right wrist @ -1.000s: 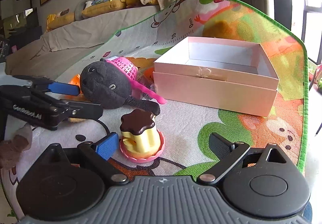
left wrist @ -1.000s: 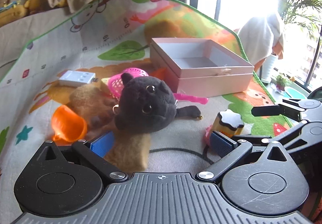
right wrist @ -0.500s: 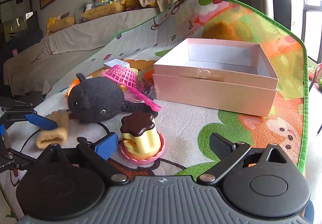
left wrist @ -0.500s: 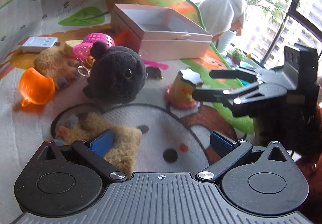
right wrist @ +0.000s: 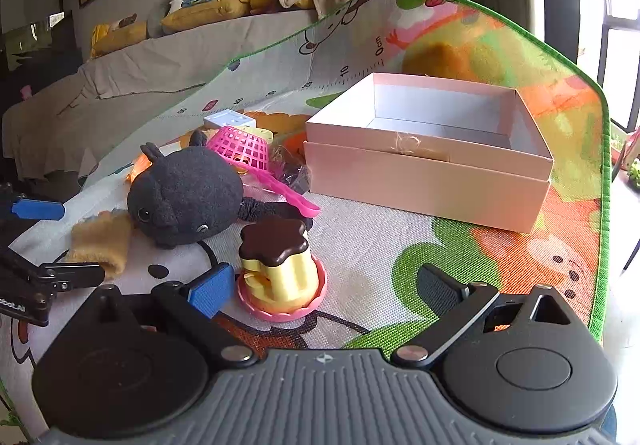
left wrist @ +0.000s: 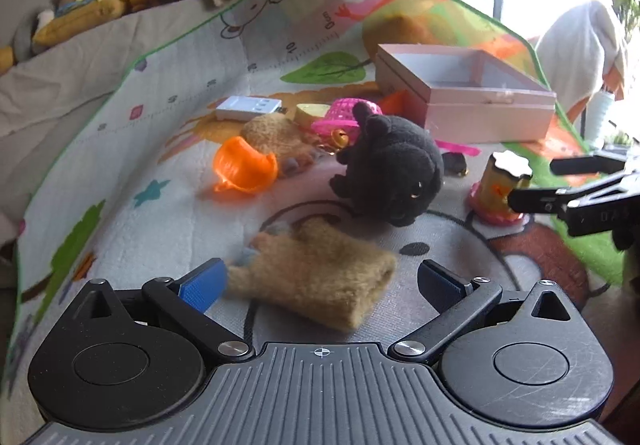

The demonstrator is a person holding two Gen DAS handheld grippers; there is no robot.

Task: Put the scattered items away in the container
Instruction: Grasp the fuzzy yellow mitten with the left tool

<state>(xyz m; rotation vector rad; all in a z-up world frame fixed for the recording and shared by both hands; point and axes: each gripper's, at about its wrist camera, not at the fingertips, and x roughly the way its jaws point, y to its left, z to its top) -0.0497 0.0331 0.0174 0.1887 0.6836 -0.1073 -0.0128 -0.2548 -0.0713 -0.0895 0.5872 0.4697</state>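
Left tongs (left wrist: 320,281): spread wide, holding nothing; the tan furry mitt (left wrist: 316,281) lies flat on the play mat (left wrist: 168,213) right between the two fingers, its cuff end nearest the right finger
Tan furry mitt: looks soft, light and limp; it would likely squash and droop in a pinch; best taken across the thick middle of the body, not by the small grey toes at its far end
Right tongs (right wrist: 324,293): also spread wide and empty; the toy pudding (right wrist: 280,269) sits just ahead, close to the blue left finger and off centre in the gap
Toy pudding: probably hard, smooth plastic, light but slippery; the ribbed yellow sides below the brown top look the surest hold; the pink saucer rim may slide out of a pinch
Just beyond both tongs: a dark plush animal (left wrist: 390,173), soft and bulky, touching the far end of the mitt as seen from the right; likely needs a deep squeeze across the body
Further out from the left tongs: an orange cup (left wrist: 244,165) on its side, a second tan mitt (left wrist: 280,137), a pink basket scoop (right wrist: 248,149), a white adapter (left wrist: 248,108)
Farthest: the pink box (right wrist: 432,157), open; the part of its floor that shows is bare; well apart from the mitt, nearer the right tongs; nothing is put away yet
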